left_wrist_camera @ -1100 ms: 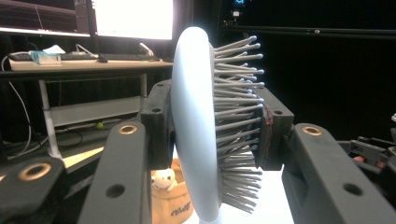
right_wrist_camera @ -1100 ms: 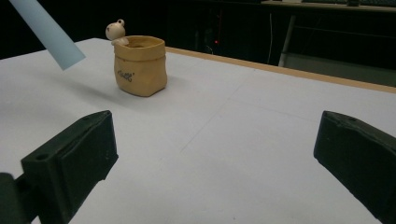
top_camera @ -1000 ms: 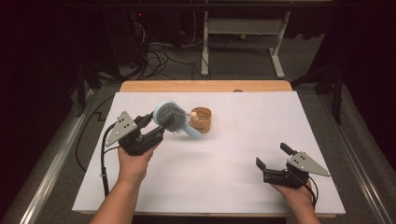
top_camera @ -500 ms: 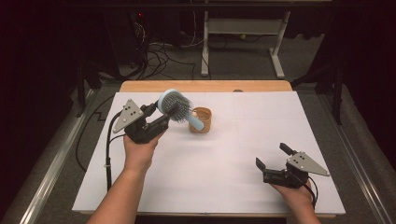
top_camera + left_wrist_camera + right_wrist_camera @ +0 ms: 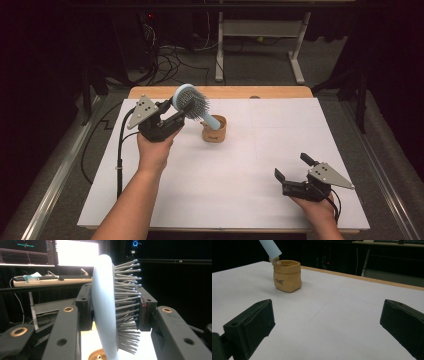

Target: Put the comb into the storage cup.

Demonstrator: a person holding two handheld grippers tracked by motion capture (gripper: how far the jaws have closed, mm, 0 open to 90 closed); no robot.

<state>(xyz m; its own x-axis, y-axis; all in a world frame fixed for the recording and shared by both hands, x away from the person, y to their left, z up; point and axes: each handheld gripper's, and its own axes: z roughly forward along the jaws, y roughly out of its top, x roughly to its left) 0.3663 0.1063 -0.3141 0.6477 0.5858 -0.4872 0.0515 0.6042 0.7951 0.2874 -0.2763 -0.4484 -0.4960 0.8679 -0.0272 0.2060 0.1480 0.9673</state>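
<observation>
A light blue hairbrush [image 5: 192, 102] with grey bristles hangs tilted above the white table [image 5: 250, 200]. My left gripper [image 5: 176, 111] is shut on its round head, one pad on the smooth back and the other against the bristles [image 5: 126, 302]. The handle [image 5: 270, 247] slopes down to the right, and its tip sits at the rim of a small tan pouch-shaped cup [image 5: 214, 131]; I cannot tell whether it touches. At the front right my right gripper [image 5: 291, 166] rests low on the table, open, nothing between its jaws, pointing toward the cup [image 5: 287, 277].
A wooden strip [image 5: 220, 92] edges the table's far side. Beyond it are desk legs [image 5: 219, 50] and floor cables [image 5: 170, 55]. Metal rails [image 5: 60, 185] run along both sides. Lit monitors [image 5: 77, 252] stand behind the brush in the left gripper view.
My left hand has lifted and carried the brush back and slightly right, bringing the handle tip to the cup's rim. The right hand and the cup have stayed put.
</observation>
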